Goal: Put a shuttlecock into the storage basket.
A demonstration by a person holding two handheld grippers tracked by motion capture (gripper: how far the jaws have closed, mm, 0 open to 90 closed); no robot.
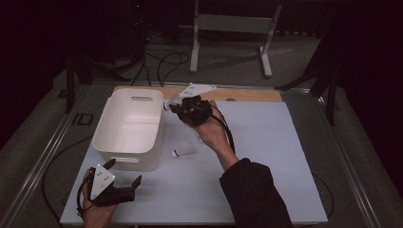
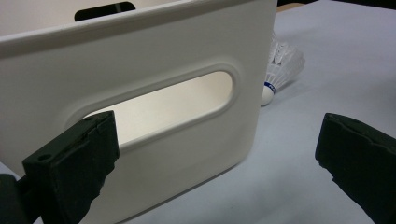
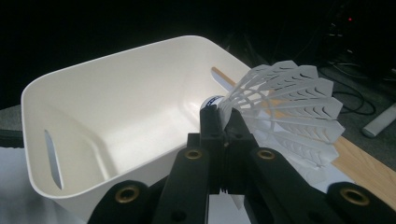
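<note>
Black jaws of the right gripper [image 3: 223, 140] pinched tight on a white shuttlecock [image 3: 285, 107] — feathered skirt fanned out to one side, cork tip poking past the pads, held just at the far right corner of the white plastic bin [image 1: 127, 124]. Nearer the person, left gripper [image 1: 124, 173] spread wide with nothing between the pads, aimed at the bin's near wall and its handle slot [image 2: 159, 105]. Beside the bin on the pale blue mat [image 1: 266, 156] — a second shuttlecock [image 1: 183, 150], lying on its side.
</note>
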